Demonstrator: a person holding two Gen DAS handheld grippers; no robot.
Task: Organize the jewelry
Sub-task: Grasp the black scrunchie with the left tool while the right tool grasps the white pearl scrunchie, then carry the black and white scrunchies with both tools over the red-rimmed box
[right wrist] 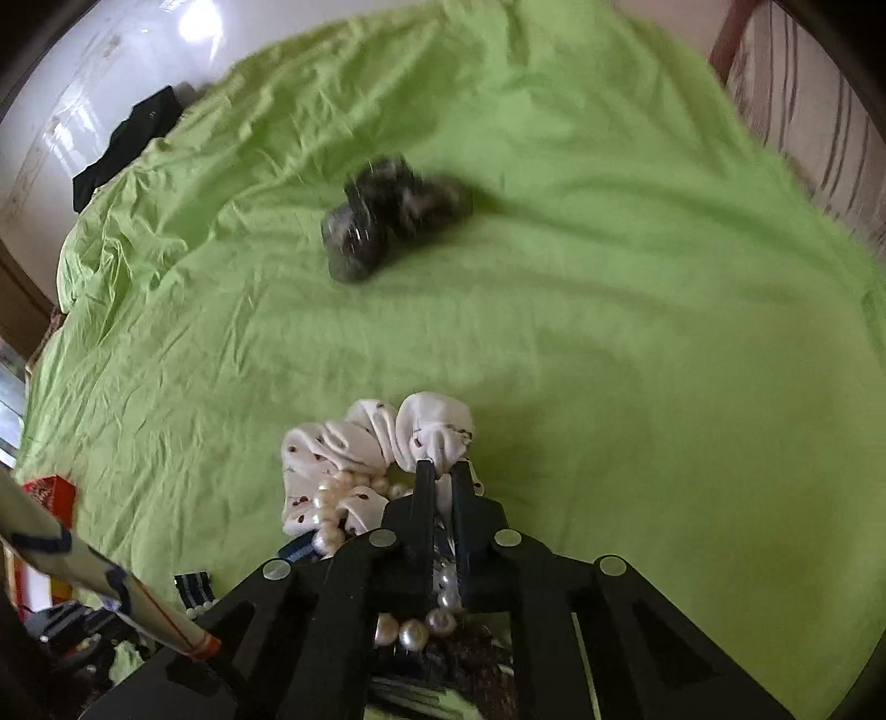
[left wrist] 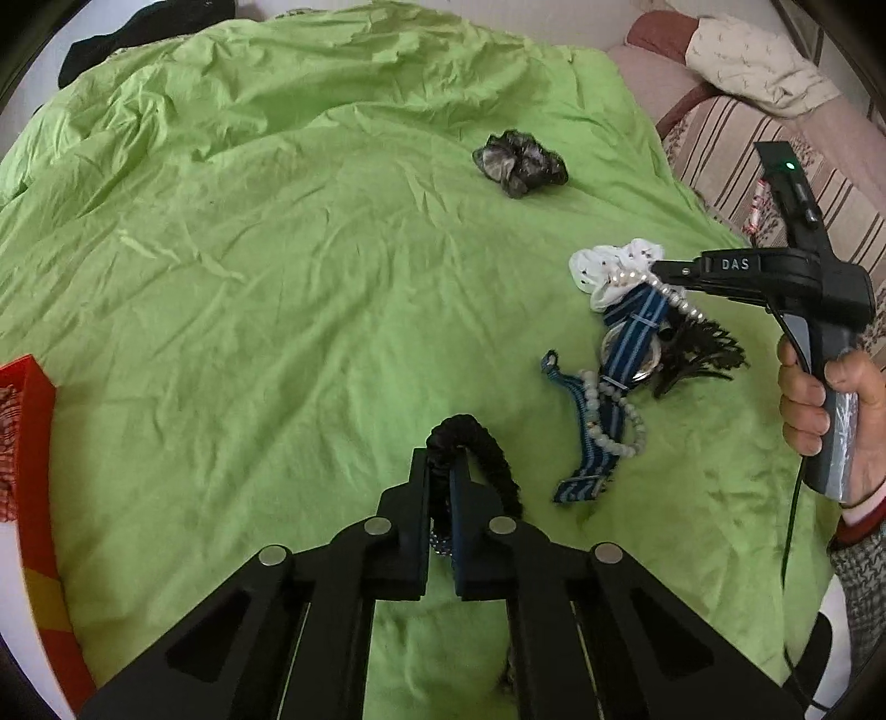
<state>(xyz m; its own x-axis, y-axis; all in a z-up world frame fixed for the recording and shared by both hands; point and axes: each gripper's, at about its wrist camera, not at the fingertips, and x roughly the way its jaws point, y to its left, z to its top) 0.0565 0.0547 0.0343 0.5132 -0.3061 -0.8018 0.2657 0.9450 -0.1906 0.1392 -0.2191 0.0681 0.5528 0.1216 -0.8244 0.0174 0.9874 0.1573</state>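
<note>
bed: green sheet (left wrist: 277, 277) covers it, wrinkled; every loose item lies on it.
sofa: striped cushion (left wrist: 736, 144) past the bed's right edge, cream cloth (left wrist: 747, 61) draped on top.
red box: red box (left wrist: 33, 443) at the bed's left edge, only partly in frame.
dark clothing: black garment (left wrist: 138, 33) at the far left corner of the bed.
right hand-held gripper: right hand-held gripper (right wrist: 441, 471) held by a hand (left wrist: 819, 410); fingers pinched together on the white scrunchie (right wrist: 354, 459), pearl strand (right wrist: 332, 498) caught up with it and trailing back between the fingers.
left hand-held gripper: left hand-held gripper (left wrist: 440, 459) clamped on a black braided band (left wrist: 487, 448), which loops out ahead and to the right of the fingertips; a small beaded piece shows between the fingers lower down, too small to identify.
jewelry pile: right of centre, under the right tool. Blue striped watch strap (left wrist: 620, 354), second blue striped strap (left wrist: 581, 443), pale bead bracelet (left wrist: 614, 421), black fringed piece (left wrist: 698, 354), all overlapping or touching.
grey scrunchie: grey scrunchie (left wrist: 520, 160) alone on the sheet, well apart from the pile; blurred in the right wrist view.
</note>
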